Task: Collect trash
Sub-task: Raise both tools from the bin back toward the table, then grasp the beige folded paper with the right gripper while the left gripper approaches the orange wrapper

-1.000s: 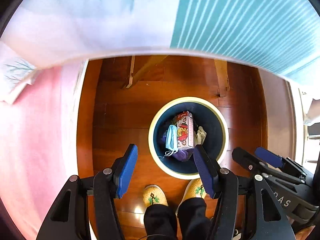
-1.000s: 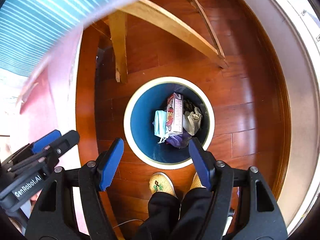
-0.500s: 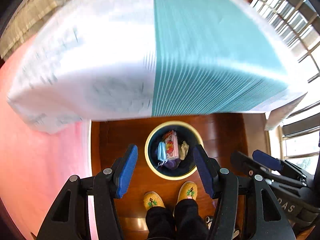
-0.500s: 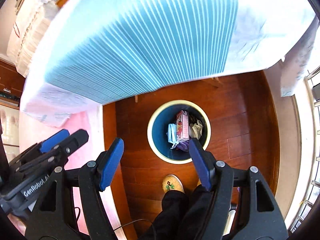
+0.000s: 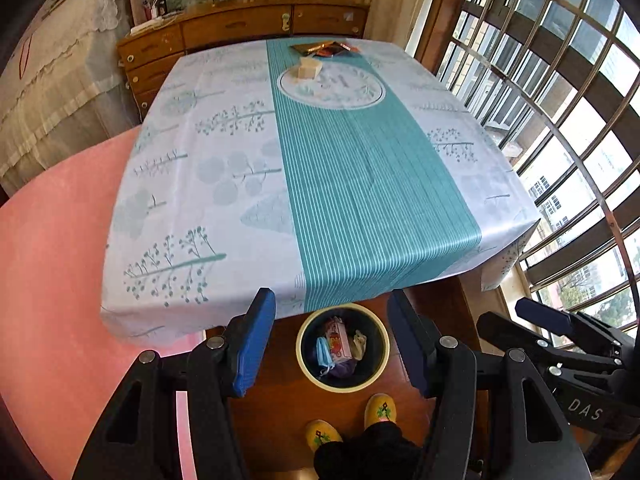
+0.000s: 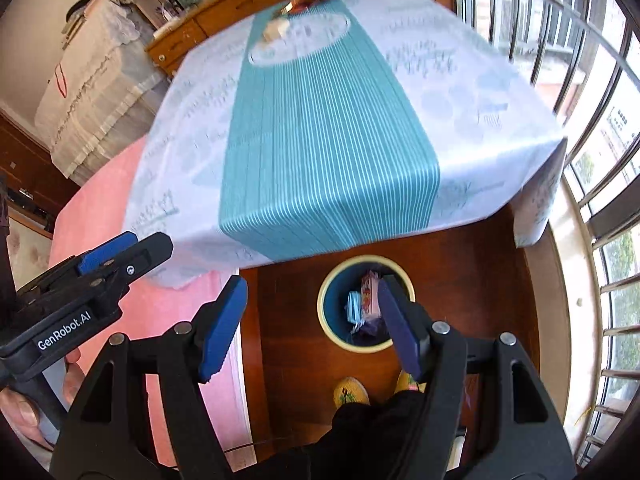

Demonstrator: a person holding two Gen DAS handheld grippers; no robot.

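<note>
On the wooden floor below the table's near edge stands a cream-rimmed blue trash bin (image 5: 300, 347) (image 6: 321, 305), holding a blue face mask (image 5: 323, 351), a pink carton (image 5: 338, 340) and crumpled paper. At the table's far end lie a beige crumpled piece (image 5: 308, 69) (image 6: 275, 29) and brown and orange wrappers (image 5: 325, 49) (image 6: 308, 0). My left gripper (image 5: 330, 296) hangs high over the bin, open and empty. My right gripper (image 6: 312, 280) is beside it, also open and empty. Each gripper shows in the other's view: the right (image 5: 560, 326), the left (image 6: 108, 262).
A white and teal tablecloth covers the table (image 5: 240, 184). A pink mat (image 5: 52, 280) lies at the left and a barred window (image 5: 560, 100) at the right. A wooden sideboard (image 5: 240, 28) stands behind the table. A person's feet in yellow slippers (image 5: 322, 436) are next to the bin.
Both grippers have risen from just above the bin to above table height. The bin looks smaller and the table top with its far trash has come into view. Jaw widths are unchanged.
</note>
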